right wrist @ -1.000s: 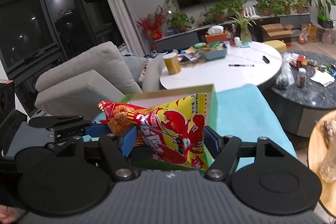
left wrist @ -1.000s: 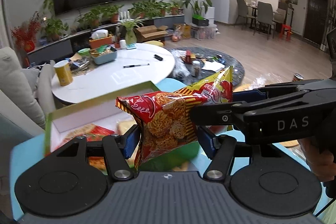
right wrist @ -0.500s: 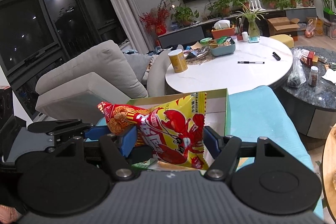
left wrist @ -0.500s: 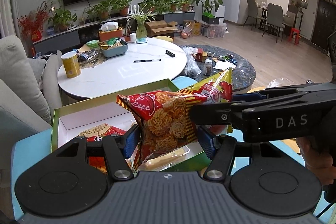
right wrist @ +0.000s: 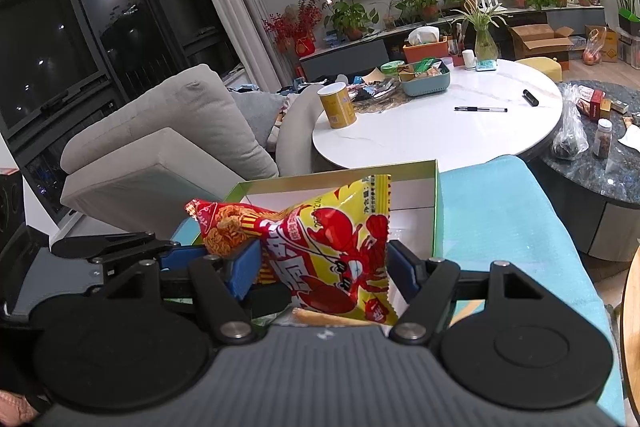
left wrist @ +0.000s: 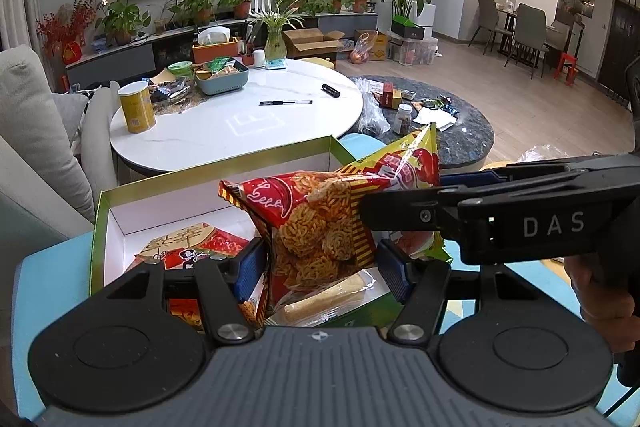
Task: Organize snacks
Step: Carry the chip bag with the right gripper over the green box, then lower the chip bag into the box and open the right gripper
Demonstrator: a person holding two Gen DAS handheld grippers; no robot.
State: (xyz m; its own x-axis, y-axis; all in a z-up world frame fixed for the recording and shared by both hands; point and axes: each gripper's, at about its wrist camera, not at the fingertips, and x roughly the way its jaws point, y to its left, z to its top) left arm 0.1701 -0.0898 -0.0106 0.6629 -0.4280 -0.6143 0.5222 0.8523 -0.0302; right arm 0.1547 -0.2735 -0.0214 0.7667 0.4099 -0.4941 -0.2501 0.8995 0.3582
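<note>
A red bag of noodle snacks [left wrist: 316, 227] sits between the blue pads of my left gripper [left wrist: 320, 263], which is shut on it. My right gripper [right wrist: 322, 263] is shut on a yellow bag printed with a red crayfish [right wrist: 340, 247]. The two bags touch side by side, held just above a green-rimmed box with a white inside [left wrist: 200, 187]. The right gripper [left wrist: 420, 187] reaches in from the right with the yellow bag [left wrist: 404, 163]. In the box lie a red and gold packet [left wrist: 192, 247] and a pale wrapped bar [left wrist: 328, 295].
The box rests on a teal cloth [right wrist: 500, 211]. Beyond it stands a round white table [left wrist: 240, 131] with a yellow canister [left wrist: 136, 107], a pen and a blue tray. A dark stone low table [left wrist: 460, 135] is to the right, a grey sofa [left wrist: 32, 131] to the left.
Both grippers have come forward and slightly down with their bags. More of the box's inside and its packets now shows under them. Both grips are unchanged.
</note>
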